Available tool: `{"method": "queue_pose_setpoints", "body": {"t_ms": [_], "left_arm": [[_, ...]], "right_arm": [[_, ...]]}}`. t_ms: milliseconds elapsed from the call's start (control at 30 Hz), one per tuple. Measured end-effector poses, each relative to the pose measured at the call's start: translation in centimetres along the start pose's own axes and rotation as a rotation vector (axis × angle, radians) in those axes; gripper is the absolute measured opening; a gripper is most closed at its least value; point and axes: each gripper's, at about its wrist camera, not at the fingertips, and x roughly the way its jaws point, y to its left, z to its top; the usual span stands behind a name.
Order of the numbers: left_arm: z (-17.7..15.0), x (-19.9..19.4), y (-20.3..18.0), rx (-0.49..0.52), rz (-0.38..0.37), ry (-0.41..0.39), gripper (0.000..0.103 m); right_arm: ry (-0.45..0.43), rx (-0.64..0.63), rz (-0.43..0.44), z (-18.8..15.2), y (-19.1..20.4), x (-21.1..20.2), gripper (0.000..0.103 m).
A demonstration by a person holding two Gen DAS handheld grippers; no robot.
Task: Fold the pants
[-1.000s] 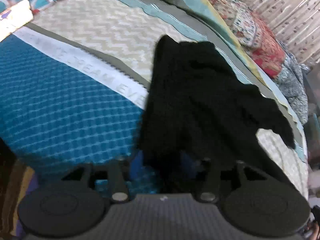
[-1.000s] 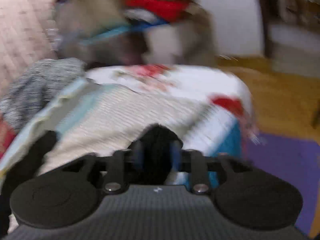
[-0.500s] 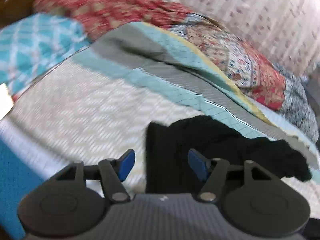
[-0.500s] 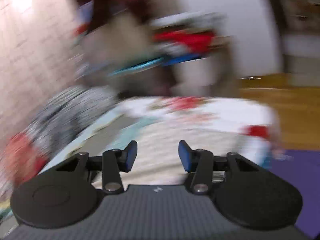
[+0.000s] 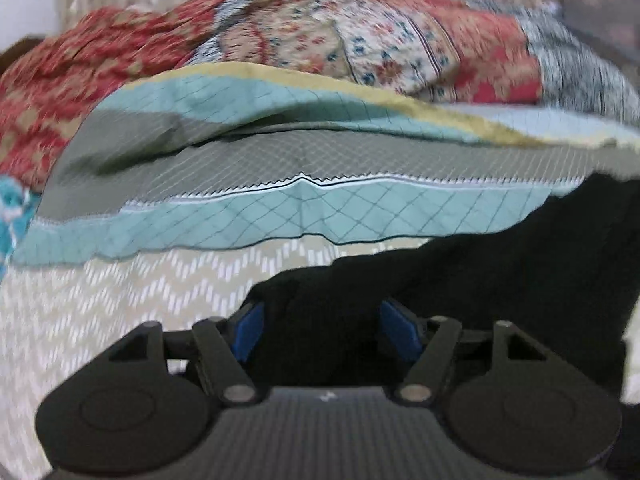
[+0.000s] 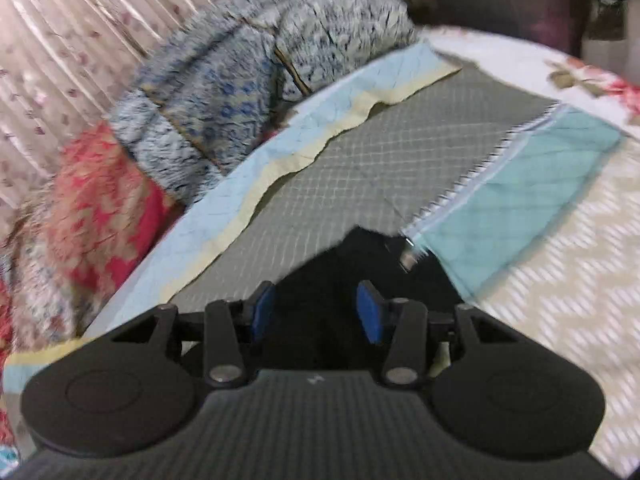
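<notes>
The black pants (image 5: 500, 280) lie spread on the patterned bedspread, running from the lower middle to the right in the left wrist view. My left gripper (image 5: 324, 332) hangs over their near edge, open, with dark cloth below and between the blue pads (image 5: 248, 332), which do not press on it. In the right wrist view a pointed end of the pants (image 6: 360, 264) lies on the grey quilted band, with a small metal piece (image 6: 408, 258) at its edge. My right gripper (image 6: 316, 316) stands open just above that end.
A folded teal, grey and yellow quilt (image 5: 280, 148) crosses the bed behind the pants. Behind the quilt are red floral pillows (image 5: 80, 64) and a blue-grey blanket (image 6: 248, 76), against a curtain (image 6: 60, 20). The cream zigzag bedspread (image 5: 100, 300) shows to the left.
Both grippers were shut on black cloth a second ago and have let it go. Each has swung across the bed toward the pillows and now stands open over another part of the pants.
</notes>
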Motion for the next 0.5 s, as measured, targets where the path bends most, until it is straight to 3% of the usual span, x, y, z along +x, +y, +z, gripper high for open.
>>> {"method": "queue_pose_setpoints", "body": {"t_ms": [100, 200, 300, 367, 400, 433, 500], "left_arm": [[0.1, 1.5, -0.6, 0.080, 0.026, 0.015, 0.045], [-0.1, 2.5, 0.1, 0.044, 0.020, 0.030, 0.033], [-0.4, 3.3, -0.1, 0.077, 0.007, 0.032, 0.013], [-0.8, 3.5, -0.5, 0.101, 0.012, 0.026, 0.008], [-0.8, 3.5, -0.6, 0.095, 0.015, 0.018, 0.007], [-0.9, 3.1, -0.3, 0.067, 0.012, 0.010, 0.006], [-0.7, 2.4, 0.3, 0.005, 0.000, -0.011, 0.006]], "right_arm": [[0.044, 0.000, -0.114, 1.5, 1.3, 4.4, 0.049], [0.084, 0.098, -0.130, 2.3, 0.1, 7.7, 0.049], [0.086, 0.078, -0.164, 2.5, 0.7, 9.6, 0.054], [0.096, 0.002, -0.232, 2.5, 2.3, 10.6, 0.044], [0.098, -0.051, -0.284, 2.2, 3.0, 10.7, 0.027], [0.099, -0.092, -0.312, 1.9, 3.3, 10.7, 0.019], [0.109, -0.085, -0.277, 2.1, 2.1, 9.7, 0.016]]}}
